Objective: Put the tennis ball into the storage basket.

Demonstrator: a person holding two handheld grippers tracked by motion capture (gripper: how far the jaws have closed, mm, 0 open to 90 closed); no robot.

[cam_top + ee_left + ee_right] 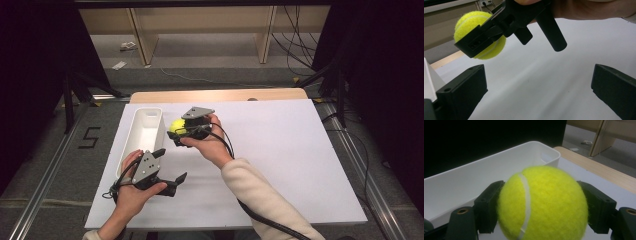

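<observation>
Gripping the tennis ball (541, 202) between its jaws, right gripper (181, 131); left gripper (169, 167) jaws wide.

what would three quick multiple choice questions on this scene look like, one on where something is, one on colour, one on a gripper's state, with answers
1. Where is the tennis ball?
A. Lying inside the white bin
B. Between the jaws of the right gripper, beside the white bin
C. Resting on the white sheet near the left gripper

2. What colour is the ball?
A. Yellow-green
B. Orange
C. Blue

3. How does the left gripper stand?
A. Shut on the ball
B. Shut on the rim of the bin
C. Open, with nothing between its jaws

Answers:
1. B: the right gripper view shows both black jaws pressed against the ball's sides, with the bin behind it.
2. A: it looks yellow-green with a pale seam in the gripper views and the high view.
3. C: the left gripper view shows its jaws wide apart over the bare white sheet.
</observation>
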